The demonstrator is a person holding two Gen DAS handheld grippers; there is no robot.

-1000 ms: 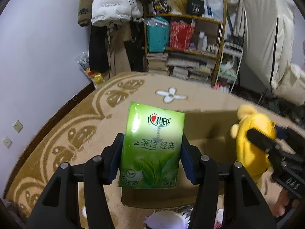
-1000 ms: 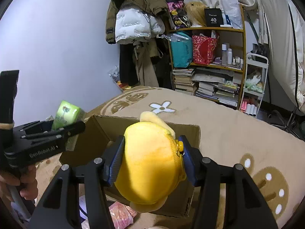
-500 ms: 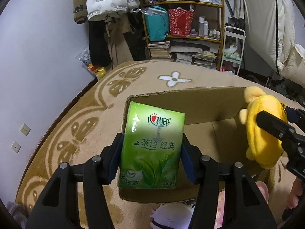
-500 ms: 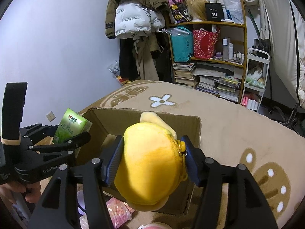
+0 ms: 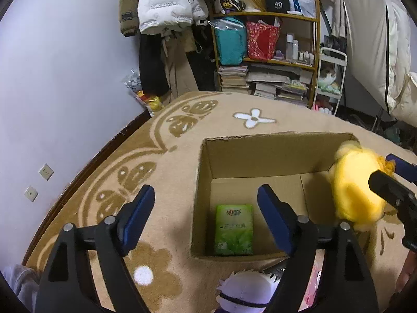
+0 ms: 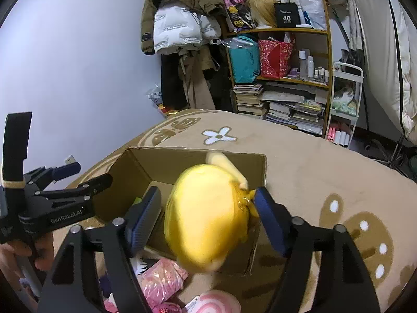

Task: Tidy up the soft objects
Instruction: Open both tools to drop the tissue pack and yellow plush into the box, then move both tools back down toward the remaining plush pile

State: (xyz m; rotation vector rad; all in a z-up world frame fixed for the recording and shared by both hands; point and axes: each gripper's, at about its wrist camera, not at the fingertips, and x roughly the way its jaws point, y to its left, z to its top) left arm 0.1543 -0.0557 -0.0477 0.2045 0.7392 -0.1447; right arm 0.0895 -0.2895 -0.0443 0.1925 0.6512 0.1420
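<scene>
Dim, cool indoor light, falling from above onto the open brown cardboard box (image 5: 263,154). Soft shadows of the black gripper arms beside the box on the tan patterned carpet (image 5: 161,255). Motion-blurred above the box: the yellow plush toy (image 6: 208,219). Bowed fisheye edges, black-vignetted corners, faint glare on the pale wall (image 5: 65,65) left of the box.

A green tissue pack (image 5: 234,229) printed with leaves lies in the plain brown cardboard box (image 5: 265,154). The plush toy (image 6: 206,215) is bright yellow. The tan rug (image 5: 166,135) carries darker brown flower shapes and a white flower. Both tongs are black with blue pads (image 5: 138,208). A pink packet (image 6: 159,281) lies by the box.
</scene>
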